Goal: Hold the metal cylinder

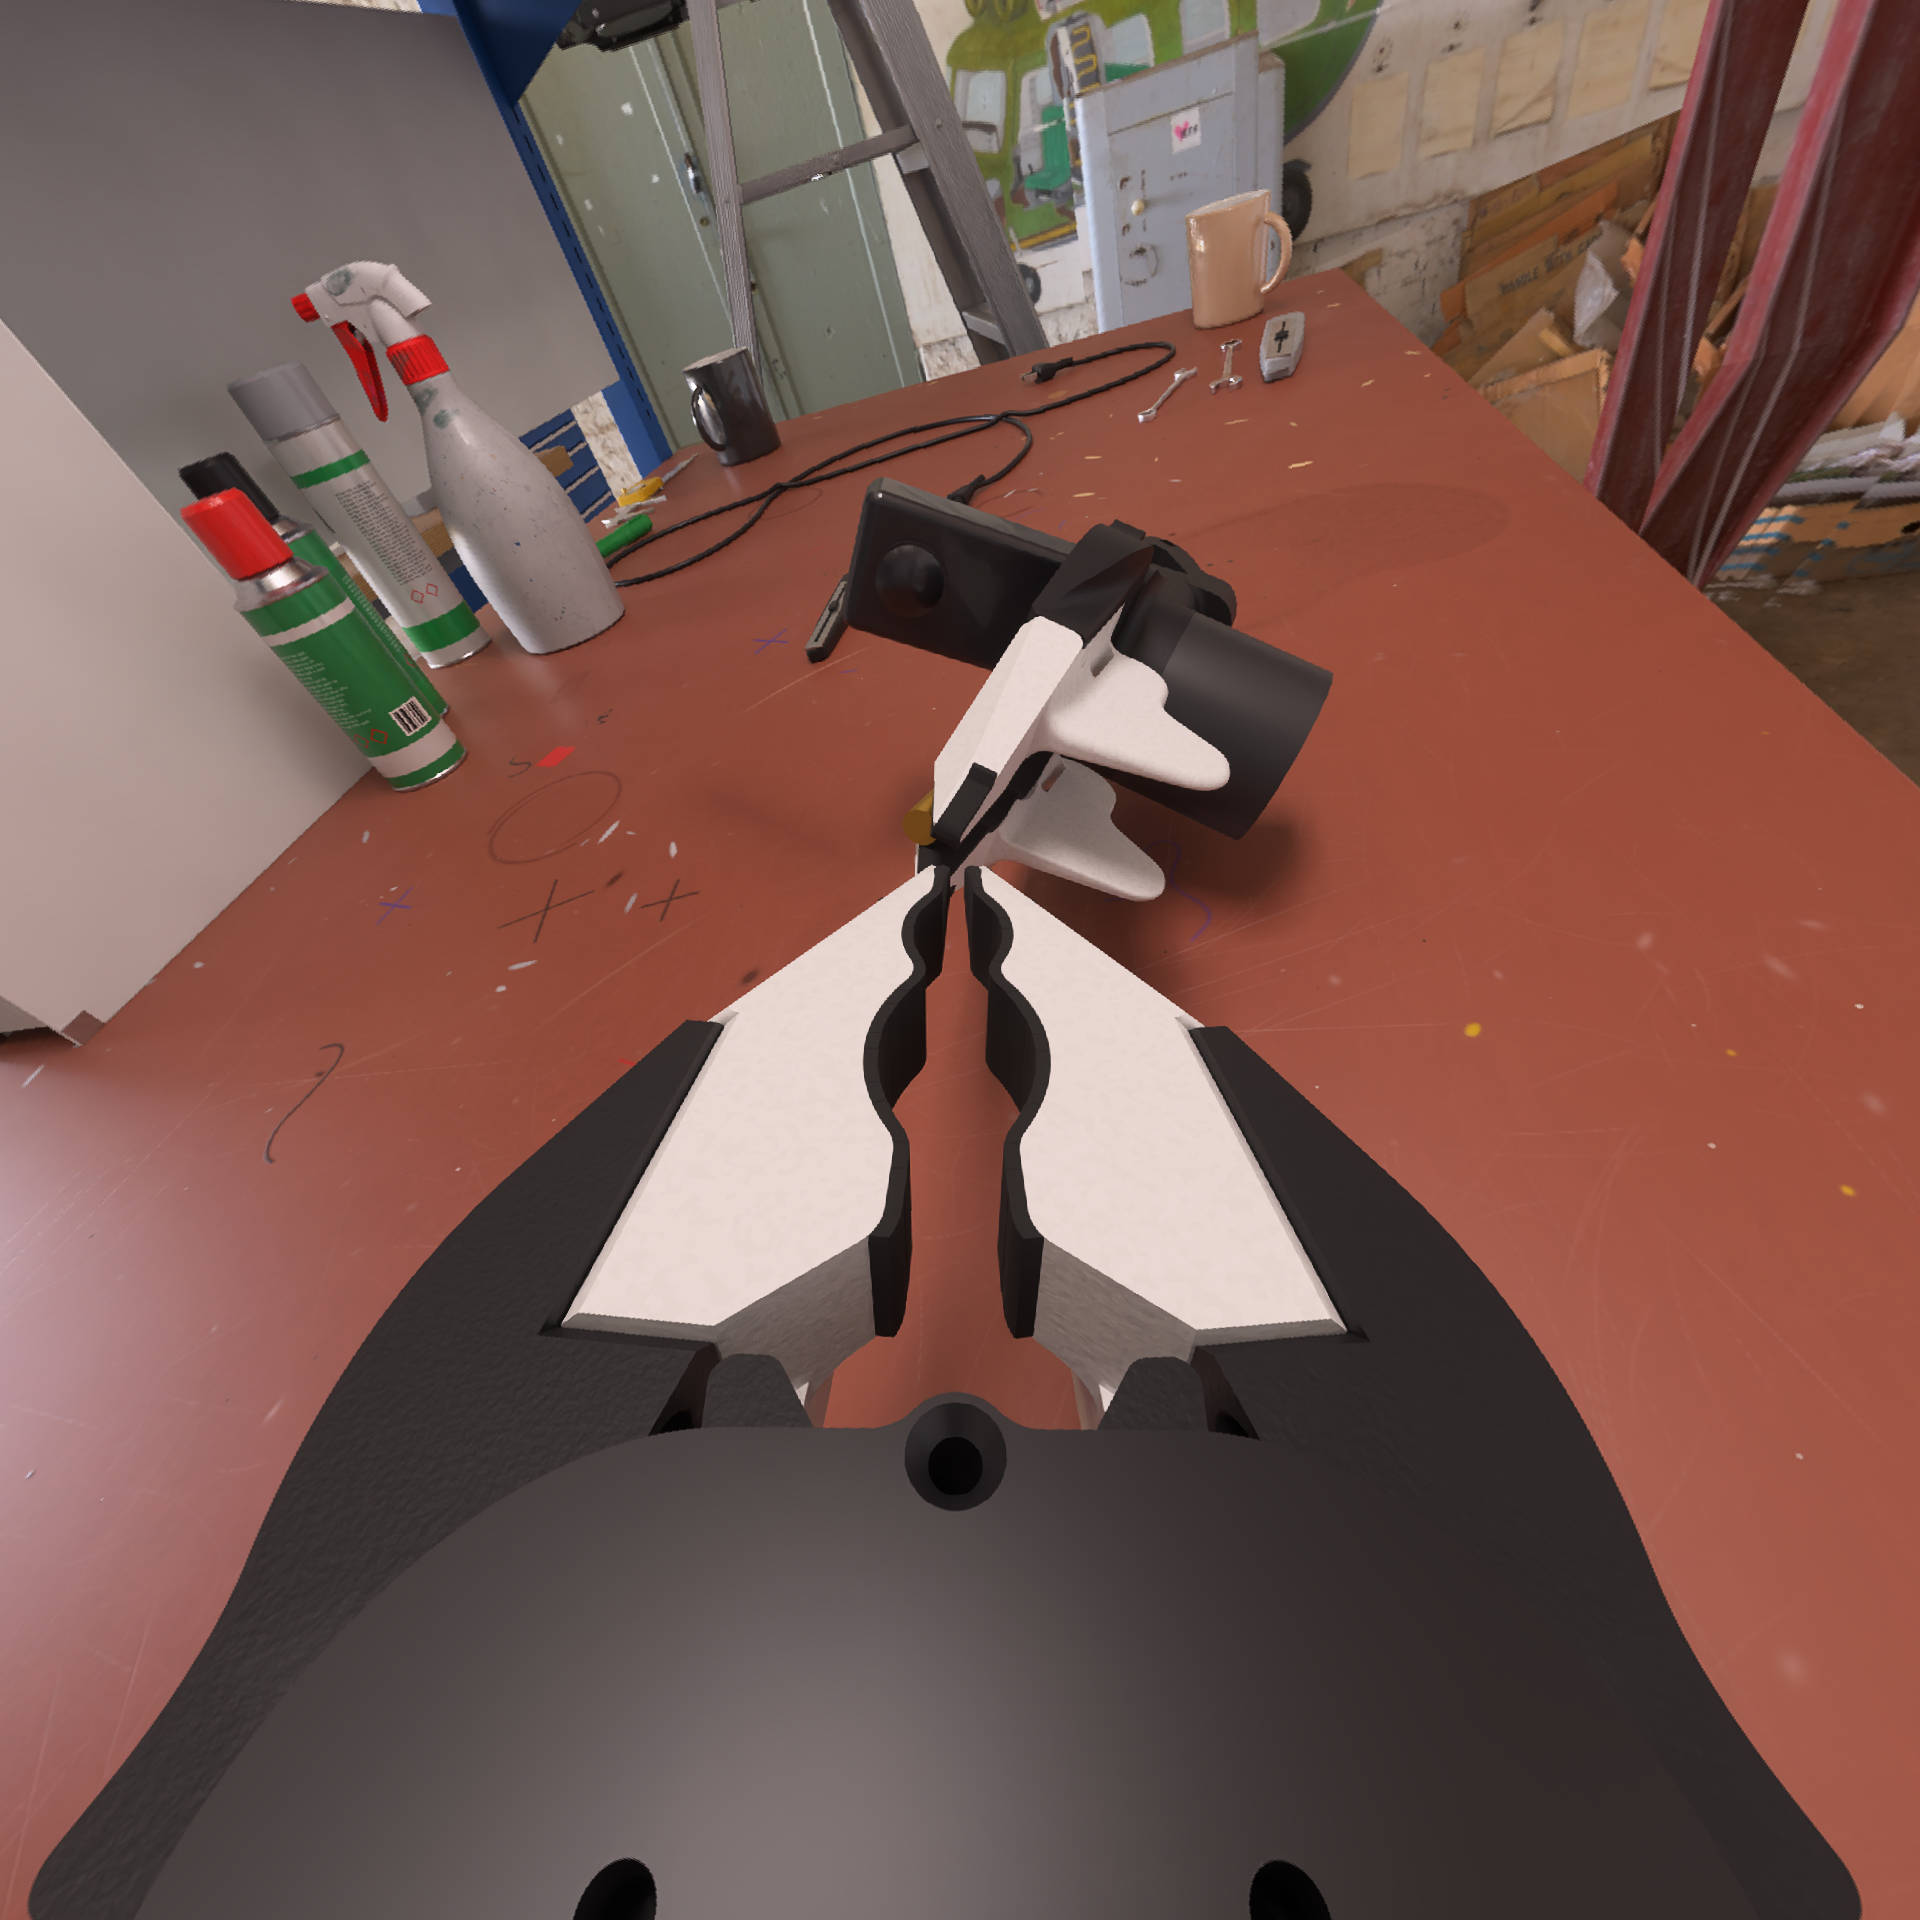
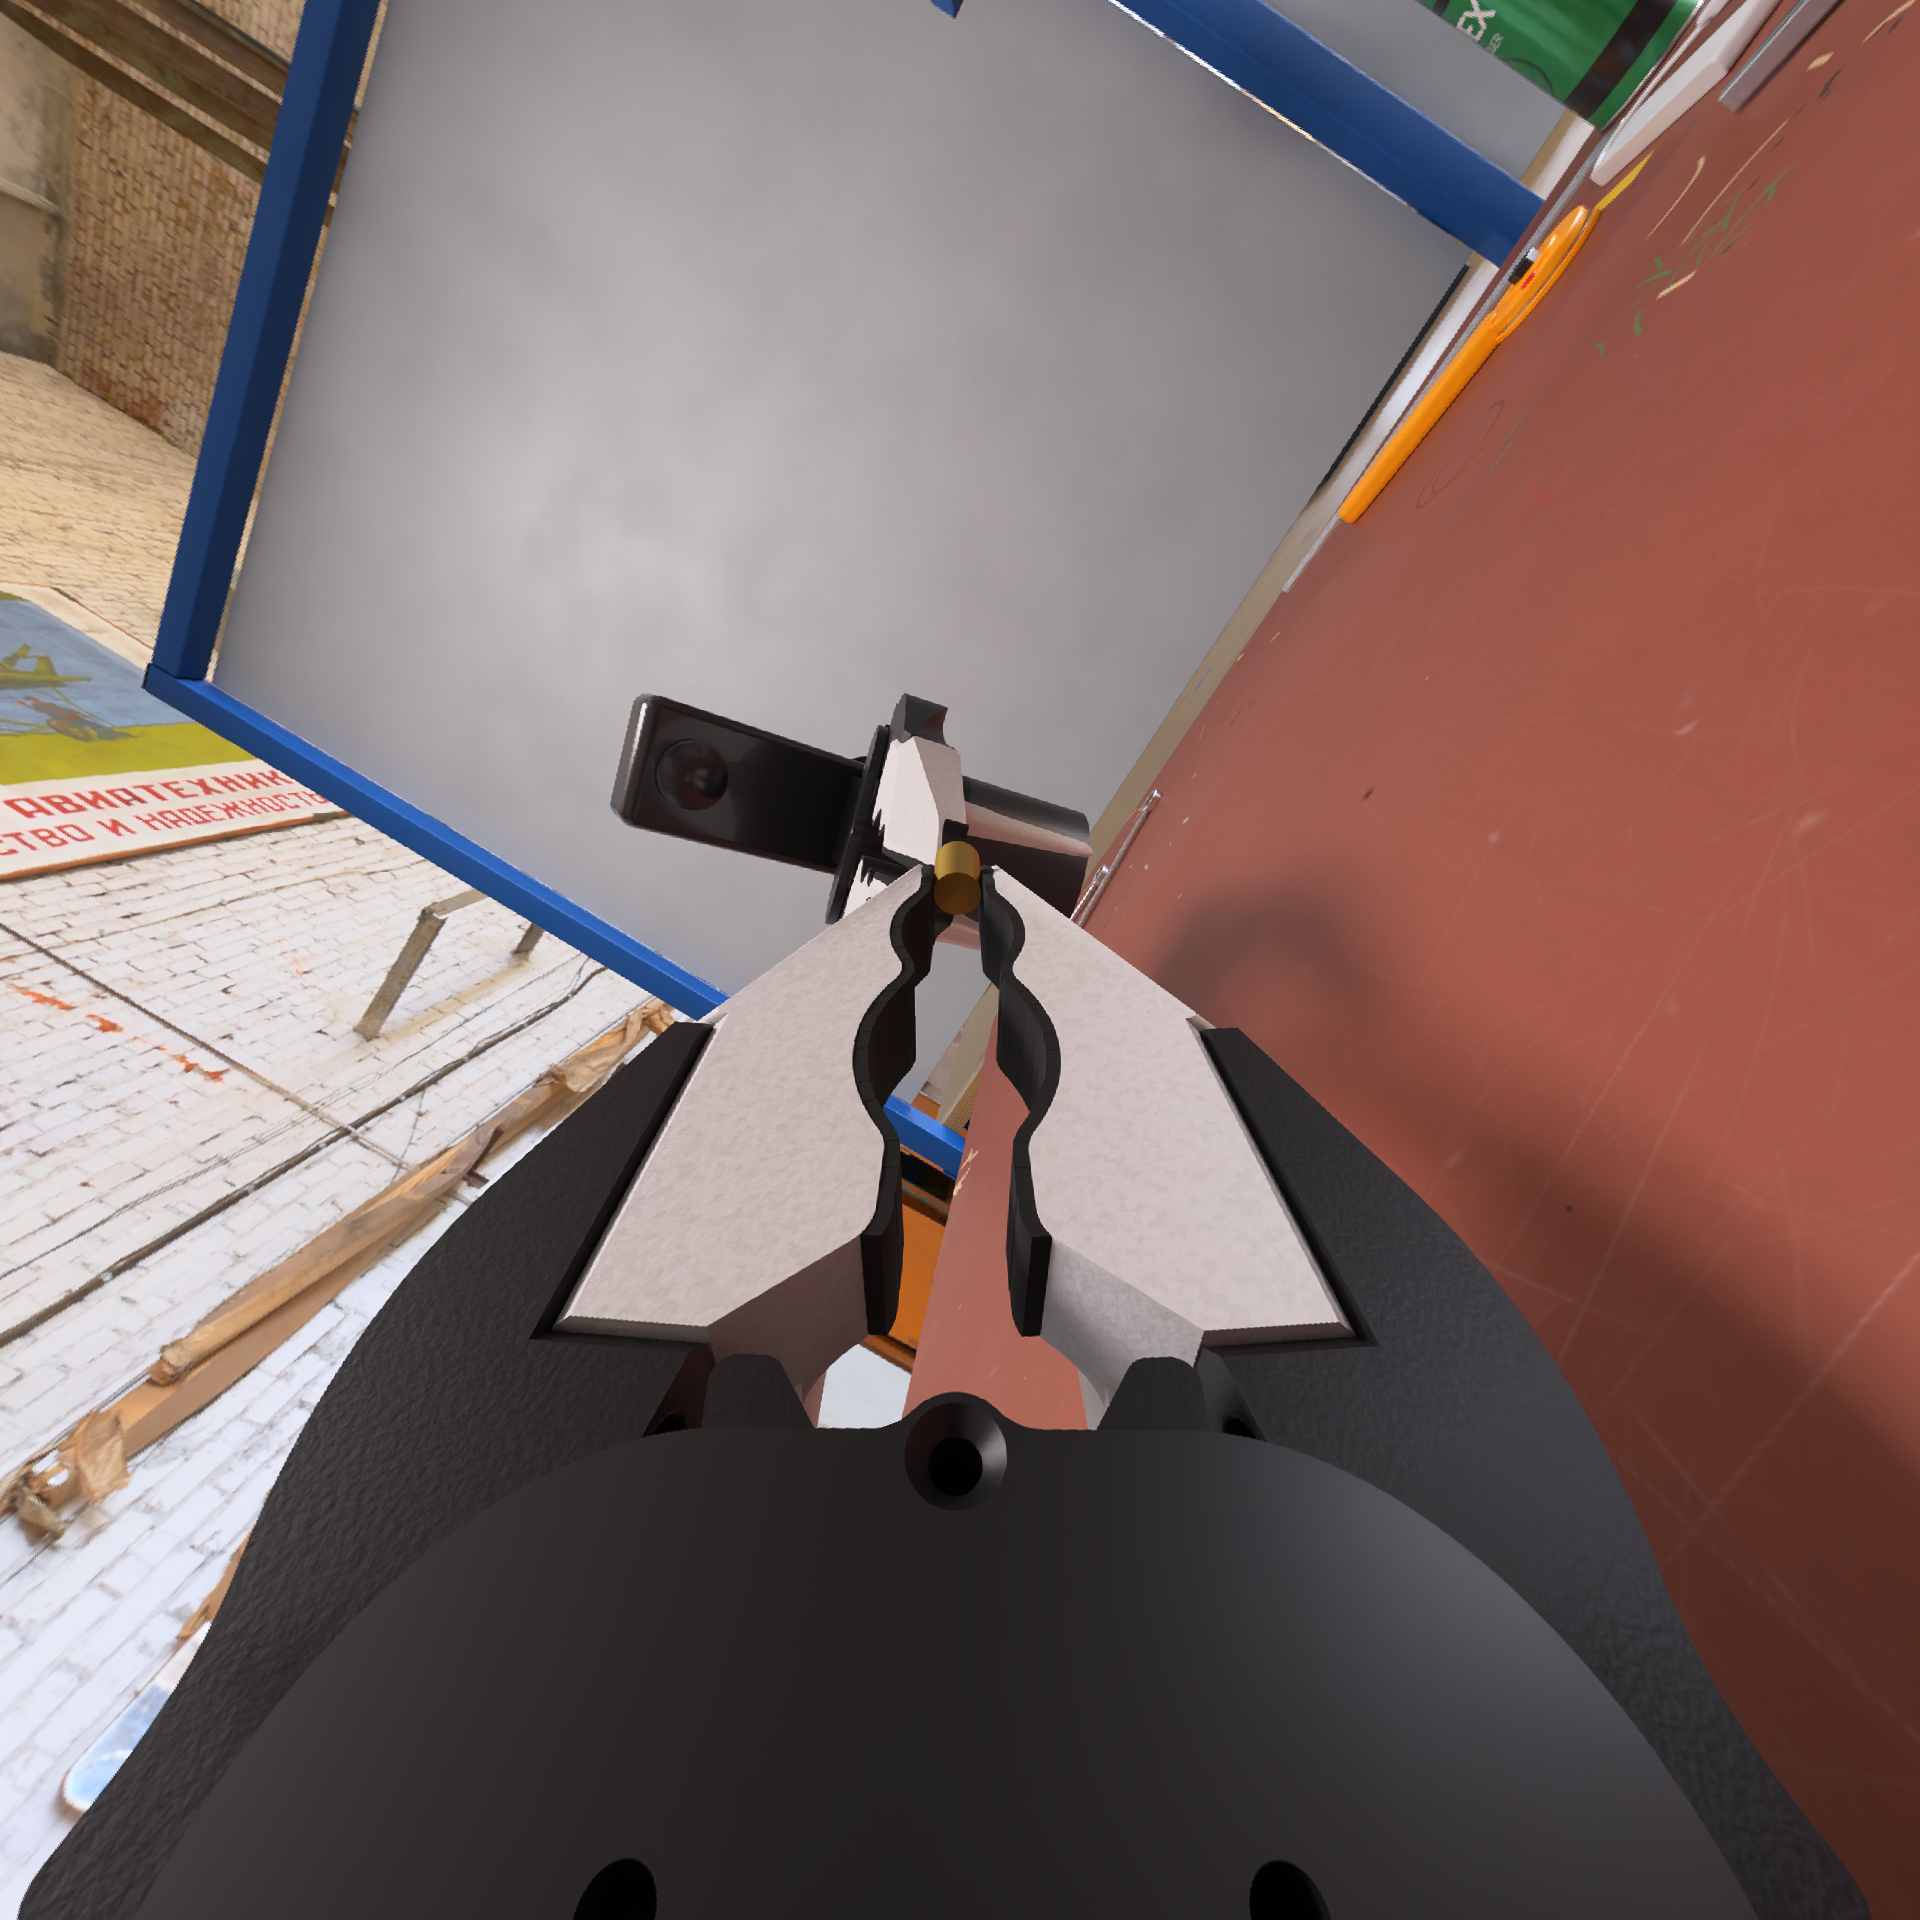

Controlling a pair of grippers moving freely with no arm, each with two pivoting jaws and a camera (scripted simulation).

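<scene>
A small brass-coloured metal cylinder [image 2: 956,889] sits between the fingertips of my right gripper [image 2: 954,902], which is shut on it above the red-brown table [image 2: 1558,831]. In the left wrist view the cylinder [image 1: 920,823] pokes out to the left of the right gripper's tips [image 1: 948,831]. My left gripper [image 1: 951,881] has its jaws nearly together with nothing between them. Its tips are right against the right gripper's tips, just short of the cylinder. The left gripper [image 2: 925,821] also shows end-on beyond the cylinder in the right wrist view.
Two spray cans [image 1: 332,644], a white spray bottle [image 1: 499,499] and a black mug [image 1: 732,405] stand at the table's left. A black cable [image 1: 935,436], wrenches [image 1: 1195,384] and a beige mug [image 1: 1236,255] lie far back. A grey blue-framed board [image 2: 779,364] and an orange cutter [image 2: 1455,364] also show.
</scene>
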